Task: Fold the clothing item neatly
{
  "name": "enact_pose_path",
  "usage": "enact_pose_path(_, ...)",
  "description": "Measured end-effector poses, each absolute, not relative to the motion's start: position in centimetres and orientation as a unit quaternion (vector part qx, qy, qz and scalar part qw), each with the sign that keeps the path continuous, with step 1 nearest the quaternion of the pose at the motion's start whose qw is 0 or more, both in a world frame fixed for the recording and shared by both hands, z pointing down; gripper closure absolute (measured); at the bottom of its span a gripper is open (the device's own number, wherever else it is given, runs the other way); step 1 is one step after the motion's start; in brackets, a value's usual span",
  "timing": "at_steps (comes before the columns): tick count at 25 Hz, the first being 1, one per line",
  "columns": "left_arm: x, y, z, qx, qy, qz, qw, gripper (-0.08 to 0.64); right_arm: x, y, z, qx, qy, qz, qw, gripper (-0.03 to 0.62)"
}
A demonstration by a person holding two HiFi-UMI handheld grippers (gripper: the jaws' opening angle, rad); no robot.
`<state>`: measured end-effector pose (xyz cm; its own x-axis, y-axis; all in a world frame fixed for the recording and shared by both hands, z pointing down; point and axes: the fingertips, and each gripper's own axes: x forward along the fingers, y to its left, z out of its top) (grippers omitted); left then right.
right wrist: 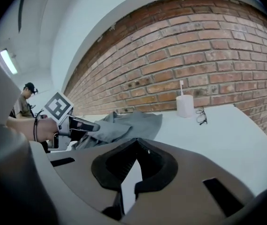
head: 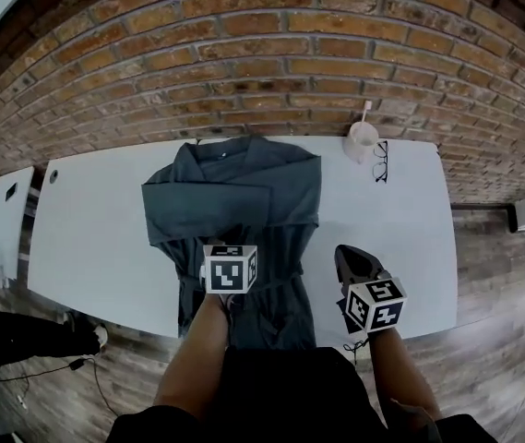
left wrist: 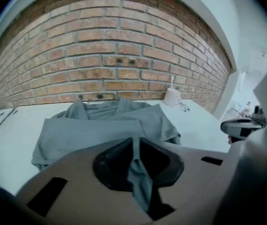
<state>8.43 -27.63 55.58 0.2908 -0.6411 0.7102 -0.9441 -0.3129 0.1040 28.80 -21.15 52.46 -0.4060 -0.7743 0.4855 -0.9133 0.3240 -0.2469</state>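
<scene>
Head view: the grey shirt (head: 244, 201) lies on the white table (head: 96, 229), collar toward the brick wall and both sleeves crossed over the chest. Its lower part hangs over the near edge. The left gripper (head: 230, 264) is above this lower part, and the right gripper (head: 354, 261) is beside the cloth, over bare table. I think the hanging weight can pull the whole shirt toward the person and disturb the sleeves.

Left gripper view: the jaws are a little apart and a strip of the shirt's cloth shows in the gap, but the pads do not seem to clamp it. If the gripper lifts with such a loose hold, the hem can slip out and fall in wrinkles.

Right gripper view: the jaws are closed together and hold nothing; only table shows through them. With only one side taken, the fold would probably come out crooked. The white cup (right wrist: 186, 105) and the glasses (right wrist: 201, 116) stand near the collar, so a wide swing could hit them
</scene>
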Motion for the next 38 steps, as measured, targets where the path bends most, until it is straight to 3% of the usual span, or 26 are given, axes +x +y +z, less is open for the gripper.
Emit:
enact_pose_path(1,7.0,-27.4,55.2,0.750,-0.537,0.281,0.265,0.559,28.3,-21.7,52.5,0.520,-0.806,0.248,0.138,0.592)
enact_pose_path(10,-2.3,-27.4,51.9,0.720,-0.596,0.224,0.274,0.563,21.4,-26.0,50.8,0.456,-0.852,0.215,0.138,0.592)
enact_pose_path(17,-7.6,-31.9,50.8,0.727,-0.595,0.271,0.212,0.561,18.1,-31.7,50.2,0.424,-0.870,0.169,0.188,0.592)
enact_pose_path(26,-11.1,-44.1,53.6,0.771,-0.515,0.322,0.192,0.396,17.5,-45.5,52.8,0.437,-0.845,0.190,0.244,0.581)
enact_pose_path(30,-10.1,-49.2,56.5,0.785,-0.474,0.347,0.197,0.377,16.8,-50.2,56.4,0.444,-0.818,0.222,0.290,0.566)
enact_pose_path(34,-9.1,-52.7,58.1,0.796,-0.447,0.353,0.206,0.370,14.9,-53.0,59.2,0.422,-0.799,0.308,0.297,0.482)
enact_pose_path(38,-8.9,-54.3,59.8,0.792,-0.436,0.358,0.234,0.370,14.0,-54.9,61.2,0.415,-0.772,0.337,0.343,0.480)
